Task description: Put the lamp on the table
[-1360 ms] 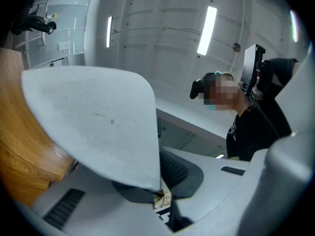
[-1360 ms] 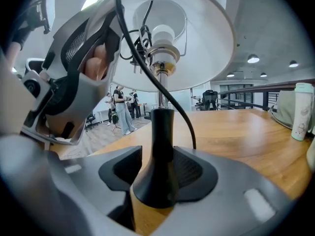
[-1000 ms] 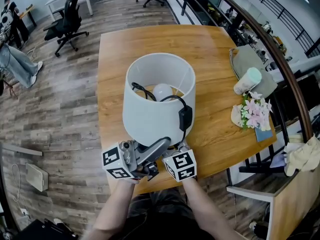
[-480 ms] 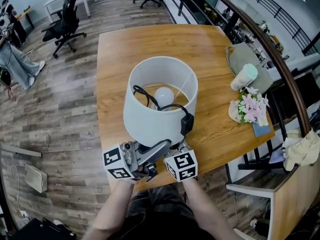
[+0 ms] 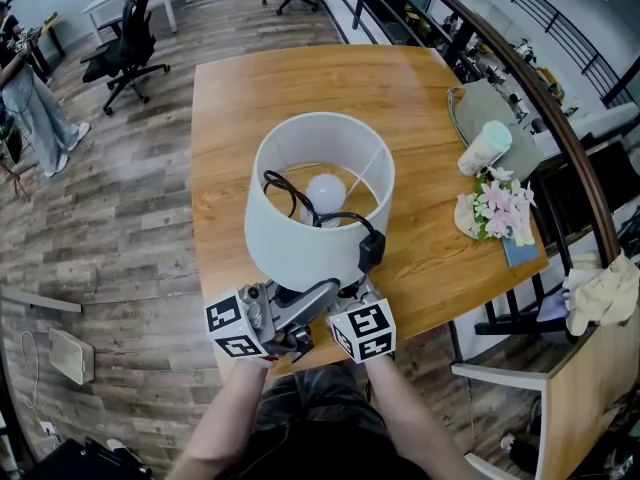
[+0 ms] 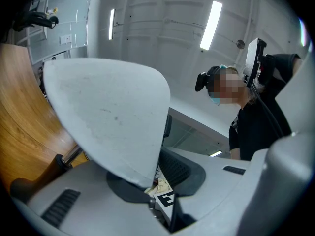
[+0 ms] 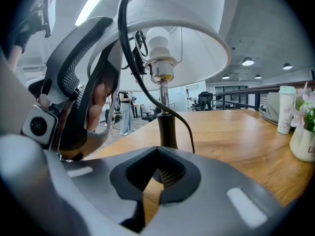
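Observation:
The lamp stands on the wooden table (image 5: 235, 98), its white shade (image 5: 300, 238) upright with the bulb (image 5: 325, 188) and a black cord with a switch (image 5: 372, 248) inside. Both grippers are at the shade's near bottom edge. My left gripper (image 5: 305, 303) is shut on the shade's lower rim (image 6: 108, 117), which runs down into its jaws (image 6: 152, 193). My right gripper (image 5: 352, 293) is shut with nothing in it (image 7: 156, 173). Just ahead of it are the lamp's dark stem (image 7: 167, 127) and the cord (image 7: 130, 58).
On the table's right side are a vase of pink flowers (image 5: 505, 208), a white tumbler (image 5: 487, 148), a grey bag (image 5: 495, 113) and a blue book (image 5: 522, 251). Office chairs (image 5: 125, 43) stand on the wood floor at the left. A railing runs along the right.
The shade has shifted slightly to the right over the table. Both grippers stay at its near bottom edge. A person at the far left has moved.

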`<act>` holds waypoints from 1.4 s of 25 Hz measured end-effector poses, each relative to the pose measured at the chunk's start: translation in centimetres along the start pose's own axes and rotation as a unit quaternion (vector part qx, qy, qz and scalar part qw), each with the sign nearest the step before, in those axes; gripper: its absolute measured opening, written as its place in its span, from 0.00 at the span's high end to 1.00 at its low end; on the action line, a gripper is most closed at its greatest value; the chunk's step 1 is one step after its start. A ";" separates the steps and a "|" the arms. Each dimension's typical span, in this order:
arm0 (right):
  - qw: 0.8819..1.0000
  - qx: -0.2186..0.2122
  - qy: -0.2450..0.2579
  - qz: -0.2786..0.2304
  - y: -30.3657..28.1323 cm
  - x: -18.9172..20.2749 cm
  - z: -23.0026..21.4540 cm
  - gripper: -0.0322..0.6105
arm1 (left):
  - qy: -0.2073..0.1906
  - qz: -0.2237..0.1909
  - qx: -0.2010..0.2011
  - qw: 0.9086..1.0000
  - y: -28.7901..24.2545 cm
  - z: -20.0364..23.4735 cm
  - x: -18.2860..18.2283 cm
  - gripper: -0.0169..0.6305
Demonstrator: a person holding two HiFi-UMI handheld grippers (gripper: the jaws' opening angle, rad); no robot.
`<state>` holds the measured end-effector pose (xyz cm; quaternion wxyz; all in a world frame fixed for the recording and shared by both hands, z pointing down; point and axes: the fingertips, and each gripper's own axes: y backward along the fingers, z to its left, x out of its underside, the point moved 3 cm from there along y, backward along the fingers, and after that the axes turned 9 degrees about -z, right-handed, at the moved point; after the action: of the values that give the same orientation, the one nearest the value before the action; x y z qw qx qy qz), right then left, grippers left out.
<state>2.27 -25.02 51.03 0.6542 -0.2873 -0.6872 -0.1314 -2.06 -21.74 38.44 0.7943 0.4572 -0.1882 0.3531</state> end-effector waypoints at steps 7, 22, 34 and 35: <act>1.000 0.000 -0.006 -0.007 0.5 -0.1 0.2 0.94 | -0.018 0.023 -0.017 0.999 0.9 0.0 0.8 0.90; 1.000 0.008 -0.008 -0.018 2.1 0.0 0.6 0.94 | -0.030 0.069 -0.075 0.994 3.7 1.1 3.5 0.90; 0.999 0.015 0.001 -0.041 4.0 -0.5 1.1 0.94 | -0.086 0.121 -0.135 0.980 5.9 1.7 4.8 0.98; 0.999 0.016 0.002 -0.043 4.1 -0.5 1.3 0.94 | -0.095 0.126 -0.140 0.977 6.0 1.6 4.8 0.98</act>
<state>3.58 -21.12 49.57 0.6535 -0.2470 -0.6998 -0.1490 -3.19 -19.24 45.81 0.7782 0.3454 -0.3664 0.3753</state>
